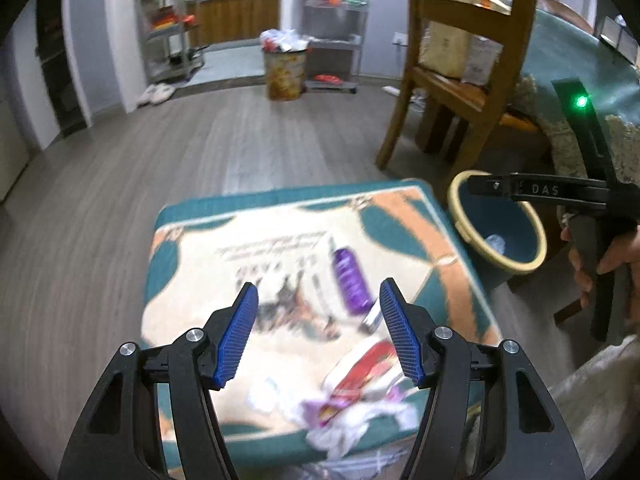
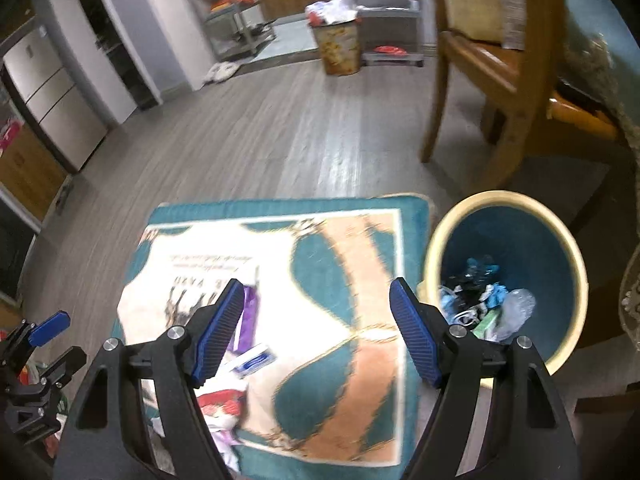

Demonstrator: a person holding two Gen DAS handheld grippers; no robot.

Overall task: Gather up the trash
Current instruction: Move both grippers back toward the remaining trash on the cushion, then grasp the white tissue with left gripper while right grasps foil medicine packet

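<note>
Both grippers are hovering over a patterned rug [image 1: 280, 240] with fingers released and nothing between them: the left gripper [image 1: 319, 320] and the right gripper [image 2: 316, 320]. A purple wrapper [image 1: 351, 280] is lying flat on the rug, its long axis pointing away from the cameras, beside mixed wrappers [image 1: 352, 396]. The bin [image 2: 572, 248] is standing just right of the rug, holding trash.

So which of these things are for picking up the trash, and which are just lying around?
For the job:
- purple wrapper on the mat
- red and white packet
- crumpled white and purple scraps
- small blue and white packet
- blue bin beside the mat, already holding trash
- left tongs and right tongs, both open and empty

Just lying about:
- wooden chair
- patterned mat
- full bin far back
- slippers
</note>
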